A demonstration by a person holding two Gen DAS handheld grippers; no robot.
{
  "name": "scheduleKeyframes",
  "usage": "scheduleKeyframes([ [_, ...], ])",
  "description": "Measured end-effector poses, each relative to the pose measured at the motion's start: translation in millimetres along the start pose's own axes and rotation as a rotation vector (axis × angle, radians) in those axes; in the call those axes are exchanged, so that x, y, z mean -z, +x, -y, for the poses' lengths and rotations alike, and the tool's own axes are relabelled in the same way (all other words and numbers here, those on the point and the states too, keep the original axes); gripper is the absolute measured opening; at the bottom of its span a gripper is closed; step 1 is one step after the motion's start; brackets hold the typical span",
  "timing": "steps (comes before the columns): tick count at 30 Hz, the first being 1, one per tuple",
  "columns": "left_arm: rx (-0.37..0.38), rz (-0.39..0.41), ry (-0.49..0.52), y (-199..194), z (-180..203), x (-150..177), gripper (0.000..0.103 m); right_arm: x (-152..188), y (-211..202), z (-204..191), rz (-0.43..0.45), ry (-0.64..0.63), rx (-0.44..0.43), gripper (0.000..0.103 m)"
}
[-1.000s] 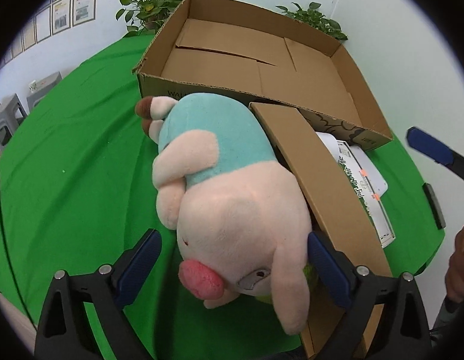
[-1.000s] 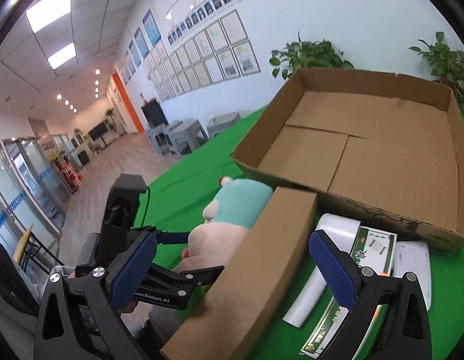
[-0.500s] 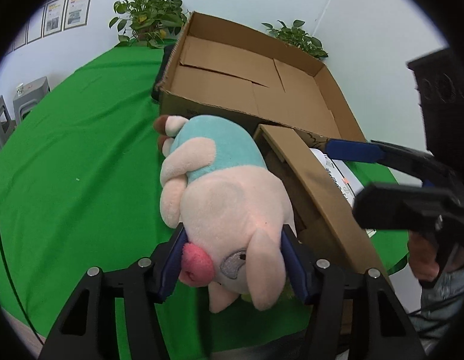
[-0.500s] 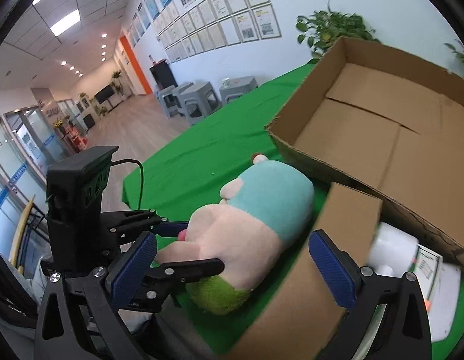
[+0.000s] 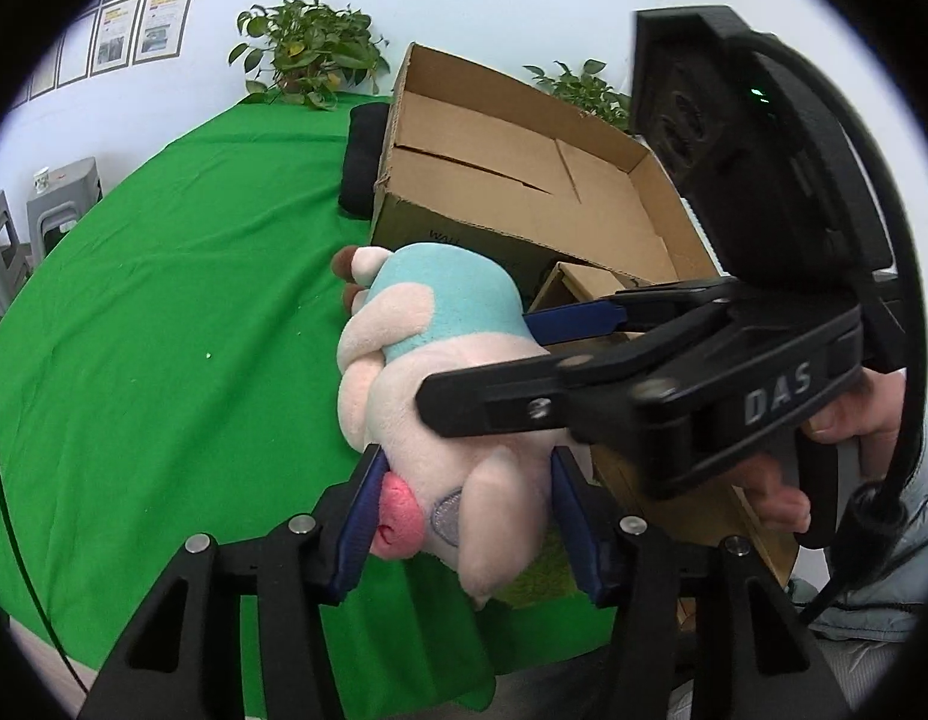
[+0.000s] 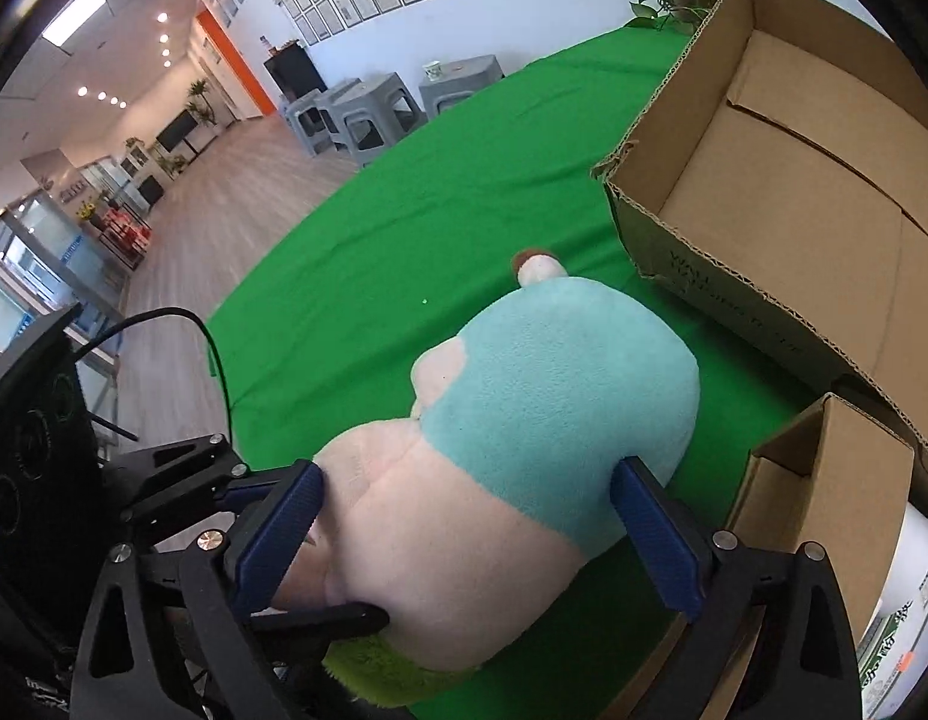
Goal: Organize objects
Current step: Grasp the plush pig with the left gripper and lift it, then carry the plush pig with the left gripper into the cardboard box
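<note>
Both the left gripper (image 5: 464, 510) and right gripper (image 6: 469, 531) clamp the pink-and-teal plush pig (image 6: 523, 450) lower centre, outside the bare open brown cardboard box (image 6: 811, 180) upper right.

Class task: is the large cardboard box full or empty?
Empty as far as visible: the large cardboard box shows only bare flaps; the plush pig lies outside on the green cloth.

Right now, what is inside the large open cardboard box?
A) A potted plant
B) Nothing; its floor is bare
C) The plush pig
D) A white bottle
B: both wrist views show the large cardboard box with only its bare cardboard floor, while the plush pig lies outside on the green cloth, pinched by the left claw at the head and the right claw at the body.
</note>
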State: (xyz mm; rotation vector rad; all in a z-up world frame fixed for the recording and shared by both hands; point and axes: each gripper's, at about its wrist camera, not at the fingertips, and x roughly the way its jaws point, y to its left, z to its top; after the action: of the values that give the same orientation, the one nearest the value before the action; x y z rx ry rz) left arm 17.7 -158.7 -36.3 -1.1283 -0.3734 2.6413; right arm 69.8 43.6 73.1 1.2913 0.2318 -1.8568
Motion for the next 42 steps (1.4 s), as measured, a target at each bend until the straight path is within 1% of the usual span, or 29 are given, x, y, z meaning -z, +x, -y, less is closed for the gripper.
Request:
scheduleKeyframes([
  [1, 0.001, 0.002, 0.009, 0, 1, 0, 0.052, 1, 1, 1, -0.003, 0.002, 0.015, 0.101],
  [3, -0.008, 0.004, 0.035, -1, 4, 1, 0.052, 4, 0, 8, -0.003, 0.031, 0.013, 0.103],
  [6, -0.022, 0.006, 0.042, 2, 6, 1, 0.052, 7, -1, 6, 0.012, 0.026, 0.031, 0.103],
  [8, -0.024, 0.006, 0.037, 2, 6, 1, 0.051, 7, 2, 6, 0.022, 0.019, 0.040, 0.100],
  [10, -0.031, 0.010, 0.043, 2, 7, 0, 0.051, 9, 1, 5, 0.041, 0.016, 0.034, 0.092],
  [13, -0.041, 0.008, 0.056, 1, 12, -2, 0.051, 12, -2, 3, 0.056, 0.004, 0.021, 0.085],
  [14, -0.045, 0.010, 0.062, 1, 14, -2, 0.050, 13, -3, 3, 0.061, 0.006, 0.014, 0.084],
  [17, -0.058, 0.027, 0.073, -3, 20, -6, 0.050, 13, -8, 4, 0.094, 0.013, -0.009, 0.075],
  [19, -0.078, 0.046, 0.088, -7, 27, -10, 0.050, 14, -15, 3, 0.122, 0.013, -0.031, 0.067],
  [22, -0.098, 0.064, 0.111, -14, 33, -16, 0.050, 14, -29, 3, 0.166, 0.015, -0.059, 0.064],
  [26, -0.125, 0.114, 0.170, -28, 49, -28, 0.049, 13, -56, 3, 0.254, 0.014, -0.105, 0.062],
  [29, -0.141, 0.170, 0.224, -39, 65, -41, 0.048, 10, -84, 1, 0.341, 0.006, -0.102, 0.061],
  [31, -0.147, 0.217, 0.268, -44, 77, -51, 0.048, 10, -106, -1, 0.401, -0.001, -0.079, 0.060],
  [34, -0.141, 0.265, 0.322, -44, 90, -65, 0.048, 8, -141, 1, 0.474, -0.012, -0.036, 0.060],
  [37, -0.112, 0.310, 0.374, -39, 102, -83, 0.048, 4, -168, 9, 0.541, -0.006, 0.014, 0.060],
  [40, -0.080, 0.375, 0.432, -28, 111, -100, 0.048, 5, -203, 22, 0.605, 0.011, 0.066, 0.059],
  [42, -0.061, 0.394, 0.438, -20, 111, -111, 0.048, -1, -218, 33, 0.628, 0.022, 0.092, 0.059],
])
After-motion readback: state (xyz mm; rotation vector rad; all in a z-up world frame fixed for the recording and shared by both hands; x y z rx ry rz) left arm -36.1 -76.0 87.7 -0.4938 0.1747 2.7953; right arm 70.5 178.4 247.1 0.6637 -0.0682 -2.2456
